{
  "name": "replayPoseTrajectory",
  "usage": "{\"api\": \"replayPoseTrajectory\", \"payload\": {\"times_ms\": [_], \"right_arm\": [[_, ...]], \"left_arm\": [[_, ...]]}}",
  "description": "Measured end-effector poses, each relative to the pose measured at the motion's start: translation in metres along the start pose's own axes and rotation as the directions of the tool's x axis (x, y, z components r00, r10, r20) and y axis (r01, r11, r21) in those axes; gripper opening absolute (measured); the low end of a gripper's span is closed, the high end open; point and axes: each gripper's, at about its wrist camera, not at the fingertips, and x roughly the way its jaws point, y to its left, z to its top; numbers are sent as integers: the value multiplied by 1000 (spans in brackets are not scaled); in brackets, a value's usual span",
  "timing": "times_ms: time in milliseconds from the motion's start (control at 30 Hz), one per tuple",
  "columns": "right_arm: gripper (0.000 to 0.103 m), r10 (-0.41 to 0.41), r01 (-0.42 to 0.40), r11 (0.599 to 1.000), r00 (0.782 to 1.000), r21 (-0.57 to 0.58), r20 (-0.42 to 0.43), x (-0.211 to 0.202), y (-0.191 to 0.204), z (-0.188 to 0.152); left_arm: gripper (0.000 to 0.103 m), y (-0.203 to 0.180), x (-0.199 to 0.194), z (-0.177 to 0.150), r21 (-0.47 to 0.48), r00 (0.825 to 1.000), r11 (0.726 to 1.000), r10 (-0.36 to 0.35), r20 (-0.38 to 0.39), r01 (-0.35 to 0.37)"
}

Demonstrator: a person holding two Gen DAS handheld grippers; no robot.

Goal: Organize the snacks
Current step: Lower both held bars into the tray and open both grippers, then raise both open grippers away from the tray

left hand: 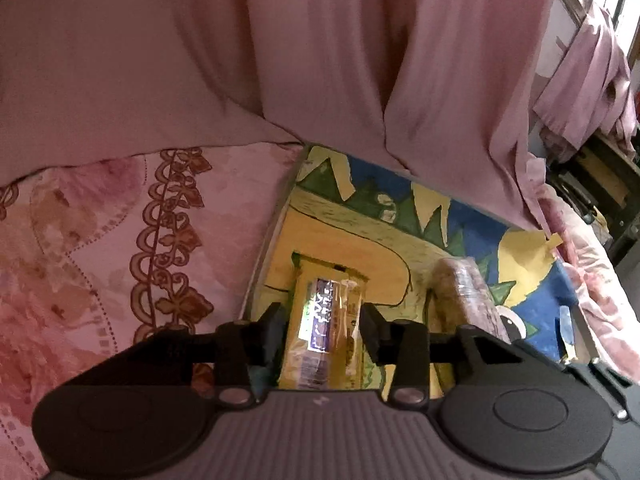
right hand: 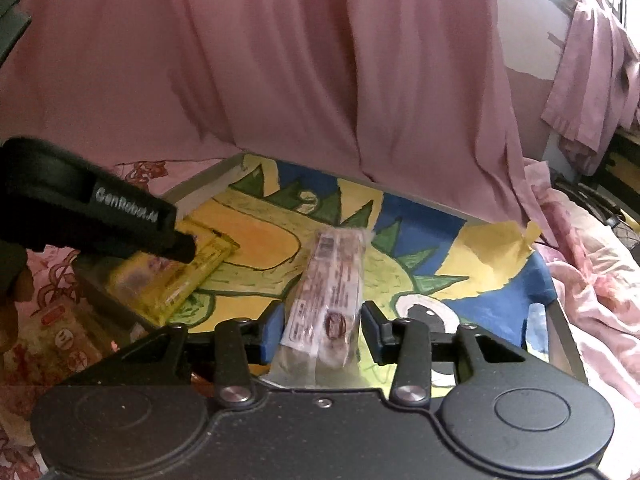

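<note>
A yellow snack packet (left hand: 326, 320) lies on the painted tray (left hand: 376, 240), between the fingers of my left gripper (left hand: 322, 330); the jaws stand a little wider than the packet. In the right wrist view the same yellow packet (right hand: 176, 276) lies under the left gripper's finger (right hand: 120, 216). A clear packet of pink-brown biscuits (right hand: 330, 300) lies on the tray (right hand: 460, 264) between the fingers of my right gripper (right hand: 322, 332), jaws apart with small gaps. It also shows in the left wrist view (left hand: 464, 296).
The tray sits on a floral pink bedsheet (left hand: 120, 240). A pink curtain (left hand: 320, 60) hangs right behind the tray's far edge. An orange-and-white snack packet (right hand: 60, 340) lies on the sheet left of the tray. Crumpled pink bedding (right hand: 592, 280) lies to the right.
</note>
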Motion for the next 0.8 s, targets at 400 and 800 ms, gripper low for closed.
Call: {"api": "replayPoseTrajectory", "payload": {"times_ms": [400, 800], "right_arm": [[87, -80, 69, 993, 990, 93, 117, -43, -16, 9], [102, -137, 85, 978, 952, 192, 275, -134, -24, 4]], "left_arm": [[93, -8, -44, 3, 30, 991, 1000, -4, 137, 0], [103, -12, -140, -9, 102, 935, 982, 119, 335, -162]]}}
